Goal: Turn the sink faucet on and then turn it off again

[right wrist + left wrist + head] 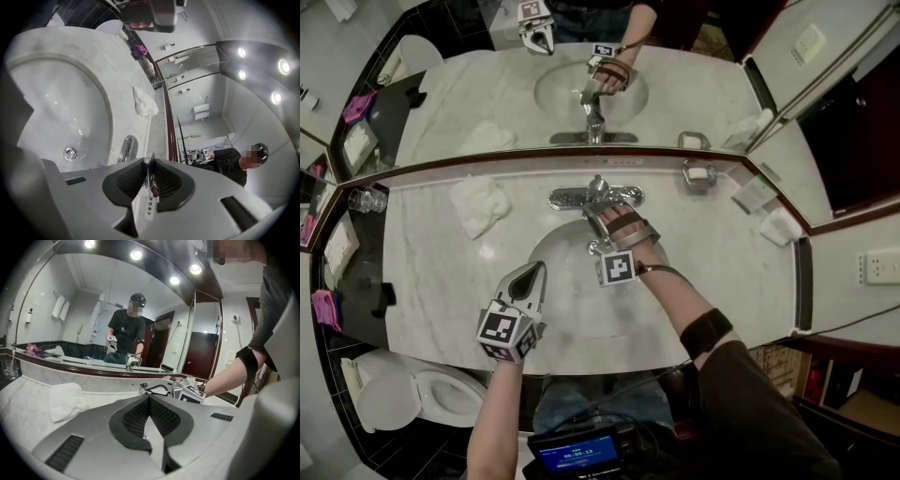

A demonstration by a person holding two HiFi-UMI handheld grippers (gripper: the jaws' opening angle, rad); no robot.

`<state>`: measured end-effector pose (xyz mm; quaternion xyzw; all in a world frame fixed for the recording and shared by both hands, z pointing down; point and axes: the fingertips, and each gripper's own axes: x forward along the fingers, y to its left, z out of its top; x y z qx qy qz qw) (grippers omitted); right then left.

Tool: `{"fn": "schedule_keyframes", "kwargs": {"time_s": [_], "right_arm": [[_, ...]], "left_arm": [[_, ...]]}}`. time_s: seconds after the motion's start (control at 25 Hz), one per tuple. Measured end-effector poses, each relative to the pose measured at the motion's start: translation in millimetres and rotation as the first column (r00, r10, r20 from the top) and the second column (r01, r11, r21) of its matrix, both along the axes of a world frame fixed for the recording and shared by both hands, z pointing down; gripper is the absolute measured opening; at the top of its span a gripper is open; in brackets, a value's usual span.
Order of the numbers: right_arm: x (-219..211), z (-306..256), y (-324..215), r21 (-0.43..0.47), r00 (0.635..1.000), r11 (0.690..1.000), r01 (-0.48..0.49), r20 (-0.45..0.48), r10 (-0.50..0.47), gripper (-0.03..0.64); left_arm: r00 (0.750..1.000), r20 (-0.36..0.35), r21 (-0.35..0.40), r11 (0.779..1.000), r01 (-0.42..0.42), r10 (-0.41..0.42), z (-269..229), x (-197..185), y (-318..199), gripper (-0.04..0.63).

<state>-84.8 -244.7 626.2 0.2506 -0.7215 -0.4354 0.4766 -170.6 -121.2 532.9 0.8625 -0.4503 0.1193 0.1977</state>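
The marble counter (431,272) spans the middle of the head view, with the wet sink basin (567,281) at centre and the faucet (565,198) on the basin's upper edge. The left gripper (530,279), at the basin's lower left, has its jaws fully together on nothing. The right gripper (602,211), at frame centre, is clamped with a narrow gap on the thin faucet lever (149,171), next to a small paper tag (150,206). The lever is slim and polished, so the pads may slip off mid-travel. The tag may weaken contact if trapped. An abrupt pull may splash water onto the counter.
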Motion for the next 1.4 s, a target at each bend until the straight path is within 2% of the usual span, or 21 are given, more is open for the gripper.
{"fn": "schedule_keyframes", "kwargs": {"time_s": [0.24,0.56,0.72,0.8,0.84,1.04,1.16,1.28,1.4], "right_arm": [[1.2,5.3,2.3,0.045,1.0,0.999,0.004,-0.019,-0.003,0.067],[2.0,8.5,1.1,0.039,1.0,0.999,-0.008,-0.027,0.009,0.069],[4.9,9.2,-0.7,0.005,0.998,0.999,-0.035,-0.048,0.035,0.074],[3.8,7.8,2.9,-0.041,0.997,0.997,-0.06,-0.042,0.058,0.105],[2.9,4.2,7.3,-0.056,0.997,0.996,-0.072,-0.029,0.07,0.142],[0.9,-36.7,40.0,-0.074,0.99,0.991,-0.11,0.078,0.115,0.144],[10.7,-57.8,61.0,-0.13,0.974,0.979,-0.159,0.141,0.177,0.143],[29.1,-80.7,78.2,-0.197,0.938,0.954,-0.228,0.218,0.269,0.113],[53.2,-98.8,95.0,-0.284,0.873,0.914,-0.29,0.312,0.374,0.033]], "left_arm": [[1.0,0.001,-0.003,1.0,0.005,-0.005,0.7,-0.8,-1.3,0.0],[1.0,0.004,0.0,1.0,0.005,-0.005,-2.1,-2.1,2.2,0.0],[1.0,0.011,0.01,1.0,0.007,-0.007,-9.5,-6.1,8.1,0.0],[1.0,0.016,0.017,1.0,0.012,-0.012,-14.8,-10.4,12.6,0.0],[1.0,0.018,0.02,1.0,0.016,-0.016,-18.6,-12.3,15.2,0.0],[0.999,0.032,0.05,0.998,0.025,-0.026,-43.8,-17.2,24.4,0.0],[0.999,0.039,0.069,0.997,0.024,-0.027,-58.5,-18.9,29.7,0.0],[0.999,0.048,0.084,0.996,0.004,-0.008,-69.0,-16.0,37.8,0.0],[0.998,0.057,0.103,0.995,-0.004,-0.002,-77.1,-11.9,44.2,0.0]]}}
